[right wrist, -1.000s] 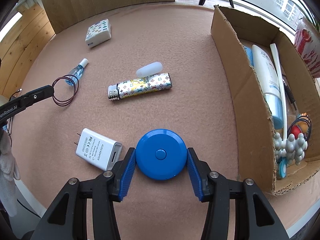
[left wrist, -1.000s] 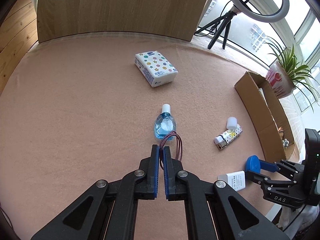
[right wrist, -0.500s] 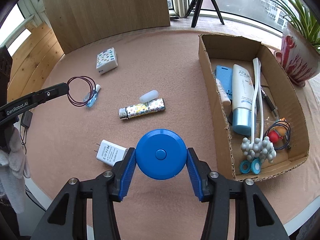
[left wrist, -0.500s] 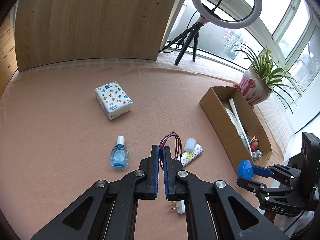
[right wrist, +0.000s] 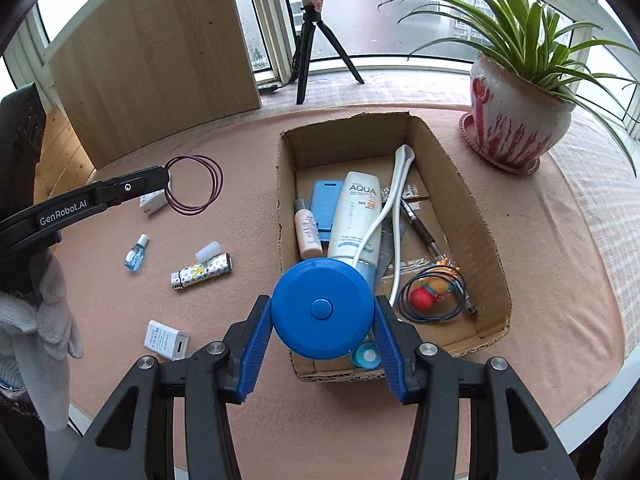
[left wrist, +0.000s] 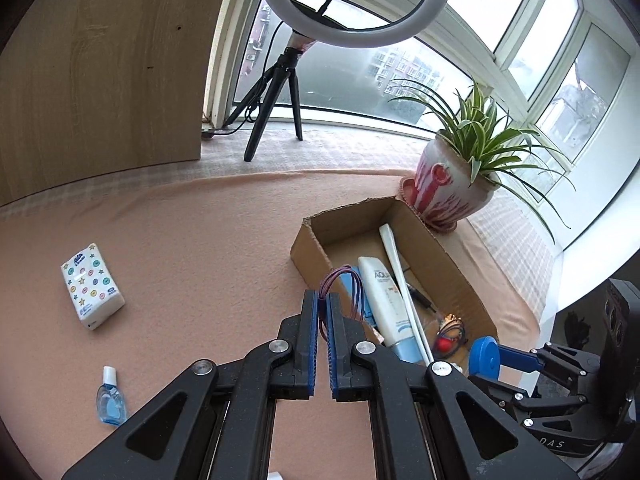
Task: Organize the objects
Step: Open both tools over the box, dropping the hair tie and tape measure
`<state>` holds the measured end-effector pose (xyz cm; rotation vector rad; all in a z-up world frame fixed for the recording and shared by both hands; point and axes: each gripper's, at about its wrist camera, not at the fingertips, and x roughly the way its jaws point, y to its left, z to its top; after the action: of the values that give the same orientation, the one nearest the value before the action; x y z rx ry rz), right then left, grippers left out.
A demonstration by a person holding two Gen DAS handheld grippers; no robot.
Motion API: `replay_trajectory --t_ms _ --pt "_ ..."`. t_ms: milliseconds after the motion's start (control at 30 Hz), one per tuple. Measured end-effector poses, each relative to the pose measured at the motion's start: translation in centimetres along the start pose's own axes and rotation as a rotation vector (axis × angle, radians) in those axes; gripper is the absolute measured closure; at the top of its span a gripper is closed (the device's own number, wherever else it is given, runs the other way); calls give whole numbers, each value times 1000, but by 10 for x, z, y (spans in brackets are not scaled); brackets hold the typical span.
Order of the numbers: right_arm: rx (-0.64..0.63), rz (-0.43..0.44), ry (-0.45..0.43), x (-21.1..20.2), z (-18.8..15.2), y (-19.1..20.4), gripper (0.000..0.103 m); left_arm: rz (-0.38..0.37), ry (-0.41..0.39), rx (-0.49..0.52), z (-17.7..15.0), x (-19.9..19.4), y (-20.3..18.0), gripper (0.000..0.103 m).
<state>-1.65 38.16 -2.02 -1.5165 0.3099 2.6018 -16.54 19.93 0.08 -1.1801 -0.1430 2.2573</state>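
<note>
My left gripper is shut on a bundle of maroon hair ties, held in the air near the left wall of the cardboard box. From the right wrist view the hair ties hang left of the box. My right gripper is shut on a round blue tape measure, over the box's near left corner. In the left wrist view the tape measure shows at lower right. The box holds a sunscreen tube, a white shoehorn, a pen and other small items.
On the pink cloth lie a tissue pack, a blue drop bottle, a patterned lighter, a white cap and a white charger. A potted plant stands behind the box; a ring light tripod by the window.
My left gripper has risen and swung right with the hair ties, from over the drop bottle toward the box. The right gripper with the tape measure has come over the box's near corner.
</note>
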Motion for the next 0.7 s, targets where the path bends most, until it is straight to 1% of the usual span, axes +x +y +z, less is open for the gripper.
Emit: replay_trajectory --t_ms 133,267,467,633,700 --pt "16 -22 6 9 8 -20 57 -11 8 18 14 26 -22 99" --pt "25 -38 20 19 13 -36 57 -7 25 18 25 54 -34 99" --pt "33 -40 40 31 18 -52 57 5 45 13 36 85 -41 101" --pt "21 -33 49 36 19 -58 57 12 56 18 36 100 -44 101" --pt "-2 -21 55 37 18 -56 57 13 72 10 35 103 -42 96"
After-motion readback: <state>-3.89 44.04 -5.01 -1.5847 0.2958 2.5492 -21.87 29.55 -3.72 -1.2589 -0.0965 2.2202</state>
